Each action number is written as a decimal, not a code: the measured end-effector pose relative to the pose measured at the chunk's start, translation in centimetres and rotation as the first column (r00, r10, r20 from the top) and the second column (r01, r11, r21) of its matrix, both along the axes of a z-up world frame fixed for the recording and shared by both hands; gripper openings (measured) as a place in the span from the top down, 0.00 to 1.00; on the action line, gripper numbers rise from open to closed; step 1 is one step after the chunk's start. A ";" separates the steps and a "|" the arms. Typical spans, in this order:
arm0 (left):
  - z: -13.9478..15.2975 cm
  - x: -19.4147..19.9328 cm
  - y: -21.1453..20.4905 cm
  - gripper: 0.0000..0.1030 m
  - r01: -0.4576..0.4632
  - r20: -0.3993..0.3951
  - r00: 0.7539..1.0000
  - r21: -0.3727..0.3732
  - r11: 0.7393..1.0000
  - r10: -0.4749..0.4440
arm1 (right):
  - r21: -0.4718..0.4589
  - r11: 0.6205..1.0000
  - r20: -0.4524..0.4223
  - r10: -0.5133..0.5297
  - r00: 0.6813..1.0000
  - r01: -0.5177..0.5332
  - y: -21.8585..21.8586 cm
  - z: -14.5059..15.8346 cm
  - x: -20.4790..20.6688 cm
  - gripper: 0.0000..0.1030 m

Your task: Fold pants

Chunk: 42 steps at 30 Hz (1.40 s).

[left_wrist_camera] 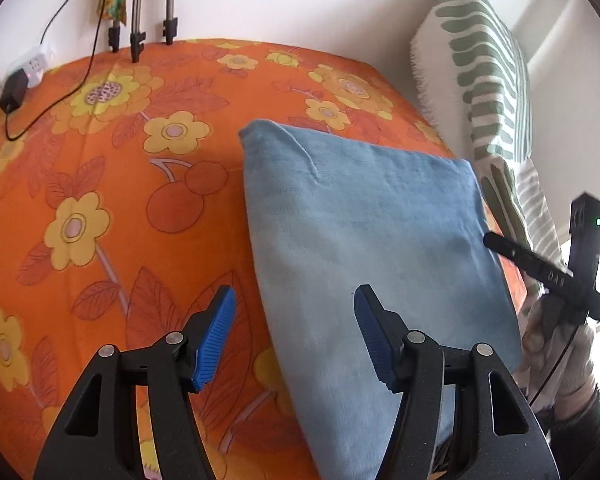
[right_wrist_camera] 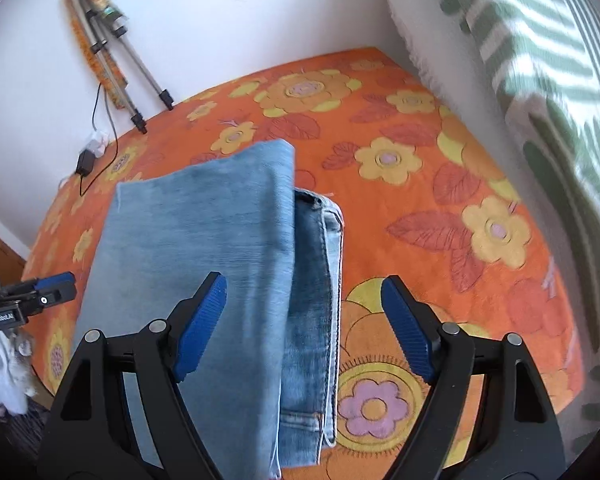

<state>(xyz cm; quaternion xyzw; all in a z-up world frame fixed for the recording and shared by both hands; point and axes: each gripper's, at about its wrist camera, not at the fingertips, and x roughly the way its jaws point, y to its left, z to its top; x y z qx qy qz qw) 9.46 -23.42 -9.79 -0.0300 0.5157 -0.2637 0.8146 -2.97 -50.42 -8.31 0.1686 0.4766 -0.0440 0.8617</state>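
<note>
The light blue denim pants (left_wrist_camera: 364,216) lie folded into a compact stack on the orange flowered bedspread (left_wrist_camera: 100,168). In the right wrist view the pants (right_wrist_camera: 204,256) show several stacked layers with the waistband edge on the right. My left gripper (left_wrist_camera: 296,344) is open and empty, hovering above the pants' near left edge. My right gripper (right_wrist_camera: 304,328) is open and empty above the pants' near right side. The right gripper's body shows at the left wrist view's right edge (left_wrist_camera: 580,264); the left gripper's fingers (right_wrist_camera: 56,286) show at the right wrist view's left edge.
A green-and-white striped pillow (left_wrist_camera: 488,80) leans against the wall at the right of the bed. Tripod legs (left_wrist_camera: 138,36), a power strip (left_wrist_camera: 36,66) and a black cable with adapter (left_wrist_camera: 12,94) sit at the bed's far left corner.
</note>
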 end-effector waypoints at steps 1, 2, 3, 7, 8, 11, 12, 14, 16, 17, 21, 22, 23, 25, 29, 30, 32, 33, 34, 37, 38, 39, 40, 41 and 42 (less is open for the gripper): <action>-0.1 0.3 -0.1 0.41 -0.004 0.000 1.000 0.000 1.000 0.004 | 0.012 1.000 -0.001 -0.009 1.000 0.009 -0.2 -0.4 0.1 0.20; -0.2 0.6 -0.2 0.41 -0.008 0.001 1.000 0.005 1.000 0.008 | 0.019 1.000 -0.001 -0.017 1.000 0.017 -0.4 -0.7 0.1 0.20; -0.4 1.0 -0.2 0.41 -0.013 0.000 1.000 0.009 1.000 0.013 | 0.029 0.999 0.000 -0.025 1.000 0.025 -0.6 -1.1 0.2 0.20; -1.4 2.3 0.3 0.41 -0.042 -0.036 0.998 -0.002 0.999 0.042 | 0.072 0.997 -0.005 -0.017 1.000 0.018 -1.0 -1.9 0.6 0.20; -1.6 2.5 0.4 0.41 -0.048 -0.043 0.998 -0.004 0.999 0.048 | 0.067 0.998 -0.007 -0.013 1.000 0.013 -1.0 -2.0 0.7 0.20; -2.4 2.9 0.4 0.41 -0.055 -0.054 0.997 -0.009 0.998 0.055 | 0.071 0.997 -0.011 0.000 1.000 0.001 -1.1 -2.5 1.0 0.20; -2.7 3.0 0.3 0.41 -0.053 -0.057 0.997 -0.010 0.999 0.053 | 0.077 0.997 -0.014 0.007 1.000 -0.006 -1.1 -2.7 1.2 0.20; -2.9 3.2 0.2 0.40 -0.055 -0.060 0.997 -0.022 0.998 0.054 | 0.080 0.997 -0.019 0.019 1.000 -0.018 -1.2 -3.0 1.4 0.20; -2.9 3.3 0.0 0.40 -0.060 -0.044 0.997 -0.032 0.998 0.059 | 0.092 0.996 -0.017 0.025 1.000 -0.024 -1.2 -3.2 1.4 0.20; -2.9 3.3 -0.1 0.40 -0.063 -0.041 0.997 -0.035 0.997 0.062 | 0.090 0.996 -0.015 0.030 0.999 -0.029 -1.1 -3.2 1.4 0.19; -3.0 3.1 -1.1 0.40 -0.024 -0.013 1.000 -0.037 0.999 0.024 | 0.092 0.994 -0.002 0.064 0.998 -0.063 -0.6 -3.3 1.6 0.31; -3.0 2.9 -1.4 0.41 -0.012 -0.005 1.000 -0.032 0.999 0.011 | 0.104 0.992 0.003 0.074 0.997 -0.074 -0.5 -3.3 1.6 0.36; -3.0 2.7 -1.8 0.43 0.004 0.003 1.000 -0.033 0.999 -0.004 | 0.132 0.987 0.009 0.090 0.996 -0.090 -0.3 -3.4 1.6 0.42; -3.0 2.5 -2.4 0.49 0.019 0.017 1.000 -0.030 0.999 -0.018 | 0.162 0.981 0.017 0.103 0.994 -0.105 -0.1 -3.5 1.6 0.56; -2.7 2.2 -3.4 0.64 0.023 0.050 0.998 -0.013 1.000 -0.022 | 0.219 0.969 0.030 0.112 0.993 -0.115 0.2 -3.9 1.6 0.66; -2.6 2.1 -3.6 0.67 0.020 0.061 0.998 -0.007 1.000 -0.019 | 0.222 0.969 0.029 0.109 0.994 -0.113 0.2 -4.0 1.6 0.66; -2.4 1.8 -4.0 0.77 0.021 0.089 0.996 0.008 1.000 -0.022 | 0.231 0.967 0.029 0.101 0.994 -0.105 0.2 -3.9 1.6 0.68; -2.1 1.4 -4.2 0.79 0.025 0.112 0.993 0.021 0.999 -0.027 | 0.232 0.968 0.030 0.096 0.995 -0.100 0.2 -3.9 1.6 0.70; -1.9 1.2 -4.2 0.81 0.025 0.125 0.992 0.025 0.999 -0.028 | 0.225 0.969 0.032 0.091 0.995 -0.096 0.3 -3.7 1.5 0.71; -1.5 0.8 -4.3 0.82 0.022 0.153 0.988 0.035 0.999 -0.027 | 0.194 0.976 0.050 0.088 0.995 -0.096 0.8 -3.0 1.4 0.76; -1.4 0.7 -4.3 0.83 0.022 0.159 0.987 0.039 0.999 -0.028 | 0.190 0.977 0.055 0.086 0.995 -0.095 0.9 -2.8 1.3 0.77; -1.4 0.6 -4.5 0.83 0.025 0.168 0.985 0.047 0.999 -0.033 | 0.193 0.977 0.057 0.086 0.995 -0.096 0.9 -2.7 1.2 0.77; -1.3 0.6 -4.6 0.83 0.027 0.175 0.984 0.053 0.998 -0.036 | 0.197 0.976 0.055 0.086 0.995 -0.095 0.8 -2.8 1.3 0.77; -1.3 0.5 -4.7 0.83 0.028 0.180 0.983 0.058 0.998 -0.038 | 0.210 0.974 0.048 0.076 0.996 -0.084 0.6 -3.0 1.3 0.75; -1.3 0.4 -4.8 0.83 0.030 0.187 0.981 0.064 0.998 -0.041 | 0.220 0.973 0.038 0.068 0.997 -0.074 0.5 -3.2 1.4 0.70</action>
